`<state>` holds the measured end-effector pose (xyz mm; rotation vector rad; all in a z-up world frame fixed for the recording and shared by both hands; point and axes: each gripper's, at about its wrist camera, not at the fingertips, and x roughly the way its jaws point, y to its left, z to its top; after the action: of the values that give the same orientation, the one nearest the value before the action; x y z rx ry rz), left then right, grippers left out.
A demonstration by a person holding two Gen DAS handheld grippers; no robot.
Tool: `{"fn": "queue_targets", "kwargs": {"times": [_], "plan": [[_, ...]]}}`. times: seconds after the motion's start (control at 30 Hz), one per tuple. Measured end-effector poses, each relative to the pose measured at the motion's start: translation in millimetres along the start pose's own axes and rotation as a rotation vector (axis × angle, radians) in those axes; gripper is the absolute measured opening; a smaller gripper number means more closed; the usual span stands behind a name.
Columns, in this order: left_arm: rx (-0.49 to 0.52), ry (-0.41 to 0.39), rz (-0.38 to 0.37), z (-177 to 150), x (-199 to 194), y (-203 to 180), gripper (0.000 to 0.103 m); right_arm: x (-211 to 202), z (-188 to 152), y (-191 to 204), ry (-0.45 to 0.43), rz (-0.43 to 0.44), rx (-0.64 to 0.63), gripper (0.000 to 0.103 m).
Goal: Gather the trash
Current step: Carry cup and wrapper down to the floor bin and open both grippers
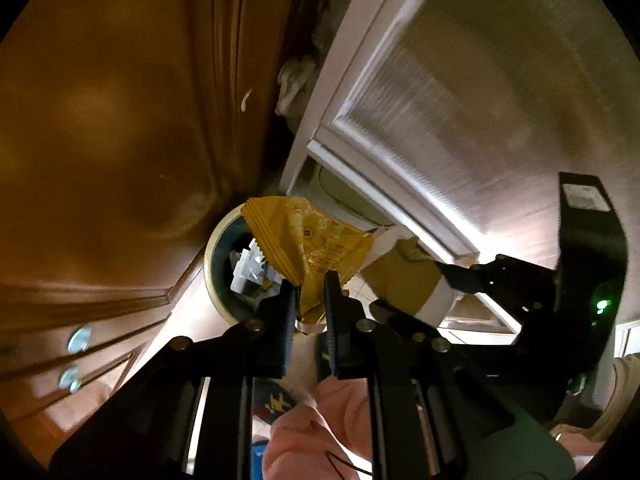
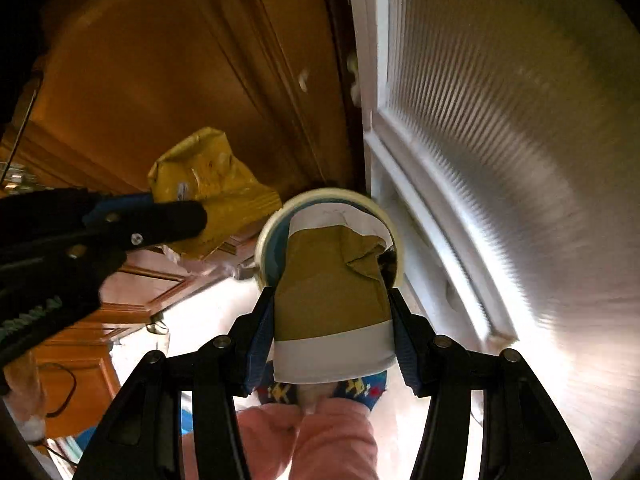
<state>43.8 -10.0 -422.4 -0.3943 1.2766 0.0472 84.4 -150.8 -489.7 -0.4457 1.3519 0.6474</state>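
Left wrist view: the left gripper point(image 1: 310, 300) pinches a crumpled yellow wrapper point(image 1: 310, 244) between closed jaws, held above the near rim of a round bin point(image 1: 212, 256). Only this view shows the bin's inside, where pale scraps point(image 1: 248, 272) lie. At right, the right gripper point(image 1: 460, 276) enters sideways with a paper cup point(image 1: 404, 276), its mouth just beside the wrapper.

Right wrist view: the right gripper point(image 2: 334, 320) clamps the cup point(image 2: 332, 300) across its body, jaws closed on both sides; the dented mouth points into the bin point(image 2: 320, 196), hiding the contents. The left gripper point(image 2: 176, 220) enters from the left with the wrapper point(image 2: 212, 184), which here lies left of the bin rim and clear of it. Only this view shows the pink-trousered legs point(image 2: 312, 440) and patterned socks point(image 2: 360, 390) below the cup.

Edges and room: the bin stands in a narrow corner between a brown wooden cabinet point(image 2: 160, 72) and a white ribbed door point(image 2: 500, 120), its rim near the door frame. Bright open floor point(image 2: 208, 312) lies on the near side.
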Motion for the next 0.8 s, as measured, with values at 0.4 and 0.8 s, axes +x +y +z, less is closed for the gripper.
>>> {"fn": "queue_targets", "kwargs": {"times": [0.4,0.8], "plan": [[0.018,0.051,0.049,-2,43,25,0.055,89,0,-17,0.014,0.046,0.088,0.058],[0.002,0.059,0.059,-7,-12,17,0.057,43,22,-25,0.028,0.047,0.107,0.058]]}}
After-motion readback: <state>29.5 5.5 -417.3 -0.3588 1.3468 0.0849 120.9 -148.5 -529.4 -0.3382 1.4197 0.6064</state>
